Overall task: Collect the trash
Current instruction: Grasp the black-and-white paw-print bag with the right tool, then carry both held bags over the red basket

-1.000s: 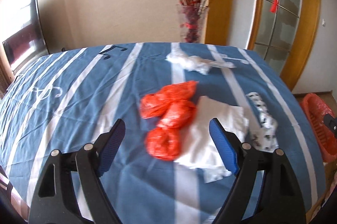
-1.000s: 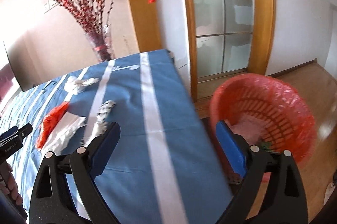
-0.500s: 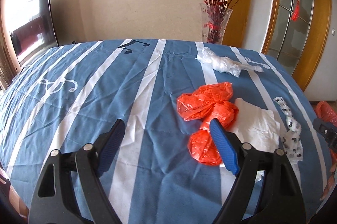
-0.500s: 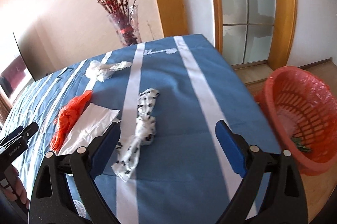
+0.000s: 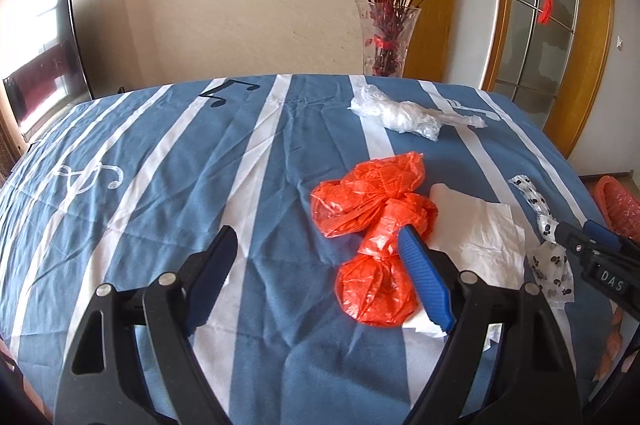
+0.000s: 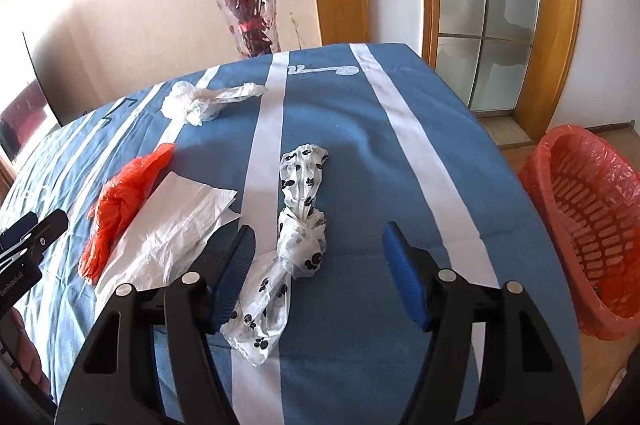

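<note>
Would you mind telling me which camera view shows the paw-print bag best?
The right wrist view: the knotted paw-print bag lies whole and central, just ahead of the right tool. The left wrist view catches it only at the right edge, partly behind that tool.

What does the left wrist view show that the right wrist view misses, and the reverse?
Left wrist only: the wide-open left gripper over bare cloth beside the orange bag.

Right wrist only: inside the red basket; the right gripper closing around the paw-print bag, pads not yet pressing.

Both: white paper, clear bag, vase.
</note>
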The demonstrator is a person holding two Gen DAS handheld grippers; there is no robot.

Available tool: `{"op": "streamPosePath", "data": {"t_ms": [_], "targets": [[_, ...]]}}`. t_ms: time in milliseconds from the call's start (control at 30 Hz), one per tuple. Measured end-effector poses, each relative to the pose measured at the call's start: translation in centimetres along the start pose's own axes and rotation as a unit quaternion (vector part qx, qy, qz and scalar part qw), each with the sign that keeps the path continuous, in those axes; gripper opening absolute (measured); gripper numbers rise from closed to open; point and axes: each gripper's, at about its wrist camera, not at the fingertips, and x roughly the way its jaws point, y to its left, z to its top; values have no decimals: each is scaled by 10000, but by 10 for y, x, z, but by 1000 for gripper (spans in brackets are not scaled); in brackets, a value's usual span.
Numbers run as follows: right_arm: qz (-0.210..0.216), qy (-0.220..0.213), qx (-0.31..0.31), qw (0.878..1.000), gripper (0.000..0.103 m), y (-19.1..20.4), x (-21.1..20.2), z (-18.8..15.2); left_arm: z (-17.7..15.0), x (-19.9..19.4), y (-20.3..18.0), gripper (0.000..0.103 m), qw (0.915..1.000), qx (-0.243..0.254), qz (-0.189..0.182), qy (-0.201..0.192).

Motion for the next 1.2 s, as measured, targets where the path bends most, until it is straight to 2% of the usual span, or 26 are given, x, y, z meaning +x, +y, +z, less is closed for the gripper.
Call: {"op": "streamPosePath", "data": {"t_ms": [267,333,400,467,500,700,933,1100,1200], "targets": [[37,160,-54,9999,58,5,8,2,3,11,-18,81,9997,200,-78,110],[27,237,-63,9997,49,6,12,2,4,15,-23,81,9995,253,-94,147],[-23,323,-81,9994,33,5,15,2,5,20,-28,80,9993,295,-95,214],[-74,342,-84,9994,24,2,15,1,7,25,-31,79,9991,295,-125,269],[-124,311,-87,9994,22,0,13,1,8,27,-32,77,9990,291,-133,300],[-263,159,-43,9995,19,-12,6,1,12,41,-35,71,9982,200,-205,531],[-235,127,28,9996,19,-21,1,0,9,51,-39,71,9962,189,-403,743],[-217,138,1,9997,19,-21,-1,-3,7,57,-39,46,9936,103,-609,941],[-226,119,9,9997,19,-21,-3,-3,9,54,-36,37,9935,26,-701,892]]}}
